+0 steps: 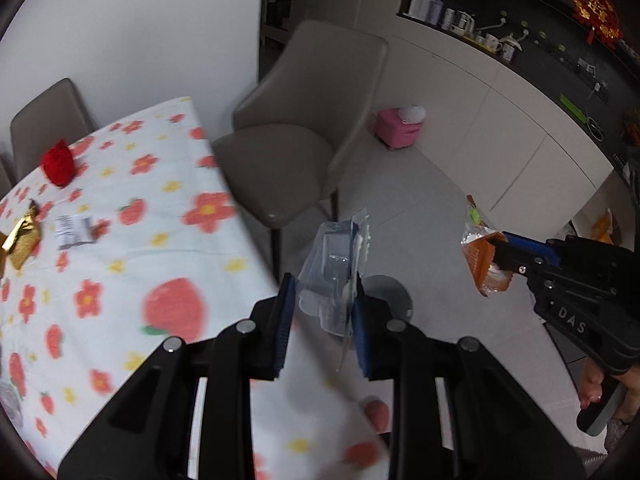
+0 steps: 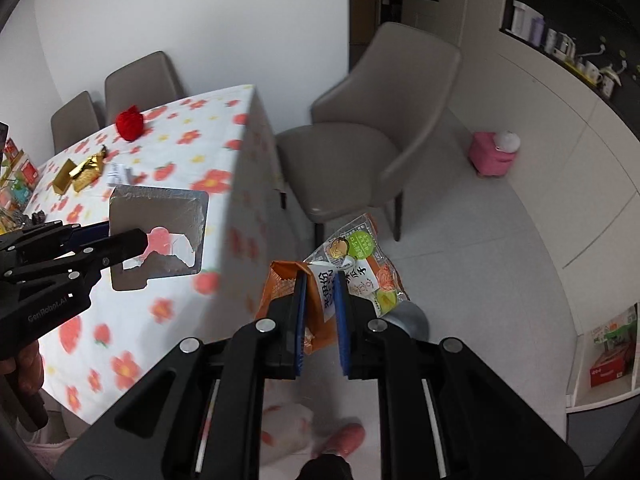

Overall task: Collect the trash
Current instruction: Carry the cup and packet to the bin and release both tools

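So both grippers are loaded, left gripper (image 1: 322,316) pinching a clear plastic tray (image 1: 334,276) low centre, right gripper (image 2: 320,316) clamping an orange snack wrapper (image 2: 344,276), while gold foil (image 2: 86,170) and a paper scrap (image 2: 120,174) wait upper left on the table (image 2: 180,200).

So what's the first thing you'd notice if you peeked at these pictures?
Two black grippers carrying trash: the left gripper pinches a clear plastic tray and the right gripper an orange snack wrapper, both past the table's edge. Then the flowery tablecloth, with a red ball at its far end.
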Demonstrator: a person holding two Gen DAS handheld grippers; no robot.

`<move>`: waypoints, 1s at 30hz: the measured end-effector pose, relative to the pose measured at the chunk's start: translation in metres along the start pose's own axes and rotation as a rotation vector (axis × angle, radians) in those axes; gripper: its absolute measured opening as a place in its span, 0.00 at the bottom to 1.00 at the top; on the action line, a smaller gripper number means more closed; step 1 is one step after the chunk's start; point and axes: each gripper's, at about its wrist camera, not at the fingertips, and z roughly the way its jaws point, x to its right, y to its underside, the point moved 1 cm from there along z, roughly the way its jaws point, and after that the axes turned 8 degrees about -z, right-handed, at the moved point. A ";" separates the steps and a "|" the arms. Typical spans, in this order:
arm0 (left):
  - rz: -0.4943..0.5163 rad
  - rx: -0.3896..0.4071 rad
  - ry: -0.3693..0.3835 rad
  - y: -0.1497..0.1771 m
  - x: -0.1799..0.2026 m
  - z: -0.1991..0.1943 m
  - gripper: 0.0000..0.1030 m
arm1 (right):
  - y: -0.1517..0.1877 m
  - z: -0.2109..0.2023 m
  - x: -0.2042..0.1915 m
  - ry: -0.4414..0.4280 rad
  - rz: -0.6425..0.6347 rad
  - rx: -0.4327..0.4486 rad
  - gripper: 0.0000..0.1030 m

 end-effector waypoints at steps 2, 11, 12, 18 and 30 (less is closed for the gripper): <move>-0.003 -0.022 0.028 0.003 0.034 0.018 0.26 | 0.012 0.002 0.036 0.011 0.005 -0.014 0.12; 0.080 -0.138 0.112 0.014 0.134 0.130 0.26 | 0.061 0.040 0.138 0.049 0.099 -0.099 0.12; 0.086 -0.148 0.121 0.014 0.140 0.142 0.26 | 0.066 0.047 0.145 0.054 0.109 -0.110 0.12; 0.121 -0.187 0.139 0.016 0.160 0.213 0.26 | 0.091 0.089 0.175 0.057 0.159 -0.158 0.12; 0.108 -0.257 0.104 0.020 0.161 0.291 0.43 | 0.112 0.166 0.199 0.014 0.189 -0.191 0.12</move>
